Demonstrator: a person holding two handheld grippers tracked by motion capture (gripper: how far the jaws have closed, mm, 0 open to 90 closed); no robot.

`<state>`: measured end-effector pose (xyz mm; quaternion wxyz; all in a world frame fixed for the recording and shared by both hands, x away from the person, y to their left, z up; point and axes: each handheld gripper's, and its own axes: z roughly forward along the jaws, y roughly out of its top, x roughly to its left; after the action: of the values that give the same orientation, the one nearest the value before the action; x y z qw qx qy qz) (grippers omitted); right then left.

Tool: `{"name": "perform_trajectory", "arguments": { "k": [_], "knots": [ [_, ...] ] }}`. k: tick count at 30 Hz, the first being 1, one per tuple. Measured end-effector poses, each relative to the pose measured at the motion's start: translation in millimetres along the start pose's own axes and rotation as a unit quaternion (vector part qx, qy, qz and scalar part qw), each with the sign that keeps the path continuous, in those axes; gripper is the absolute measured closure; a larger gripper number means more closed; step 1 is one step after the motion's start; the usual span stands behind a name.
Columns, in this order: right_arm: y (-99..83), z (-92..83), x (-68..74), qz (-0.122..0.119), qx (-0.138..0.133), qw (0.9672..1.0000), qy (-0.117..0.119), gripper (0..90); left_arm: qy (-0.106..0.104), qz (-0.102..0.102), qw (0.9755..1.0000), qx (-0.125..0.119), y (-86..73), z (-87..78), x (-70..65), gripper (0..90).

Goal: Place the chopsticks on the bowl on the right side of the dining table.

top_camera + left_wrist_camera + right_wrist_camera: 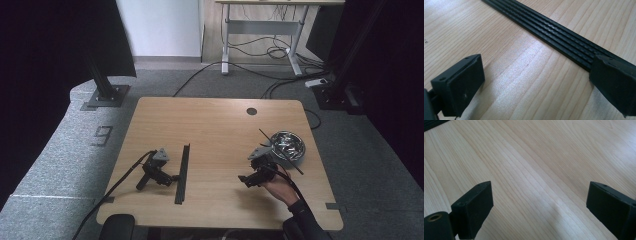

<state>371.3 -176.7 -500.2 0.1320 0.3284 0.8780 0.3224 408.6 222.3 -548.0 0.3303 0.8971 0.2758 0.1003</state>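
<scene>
Both tools wide and empty on the counter (215,125).

Left tool (176,177) lies unattended on the wood, jaws spread, one tip touching the black ribbed strip (182,172); I judge it parked there, within reach of the strip. My right hand (277,189) holds the right tool (242,178) low over bare wood, jaws equally wide, just in front of the metal bowl (287,145), which has a thin black rod (280,151) lying across it. The high view places bowl and rod; the left gripper view instead reveals the strip's (554,32) lengthwise grooves, and the right gripper view bare grain between its jaws.
</scene>
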Motion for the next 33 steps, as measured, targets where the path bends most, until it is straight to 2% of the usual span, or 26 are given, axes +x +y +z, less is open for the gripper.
{"name": "perform_trajectory", "arguments": {
  "k": [10,15,33],
  "knots": [
    [6.1,23.0,11.5,-0.008,0.002,0.9998,0.016,7.9,0.0,-0.001,1.0,-0.001,0.0,0.1,-0.1,0.0],
    [11.6,34.7,18.7,-0.023,0.001,0.9995,0.022,7.9,0.0,-0.001,1.0,0.0,0.0,0.0,-0.1,0.0],
    [39.2,61.2,42.7,-0.051,0.003,0.998,0.038,7.9,0.0,-0.001,1.0,-0.001,0.0,0.1,-0.1,0.0]
  ]
}}
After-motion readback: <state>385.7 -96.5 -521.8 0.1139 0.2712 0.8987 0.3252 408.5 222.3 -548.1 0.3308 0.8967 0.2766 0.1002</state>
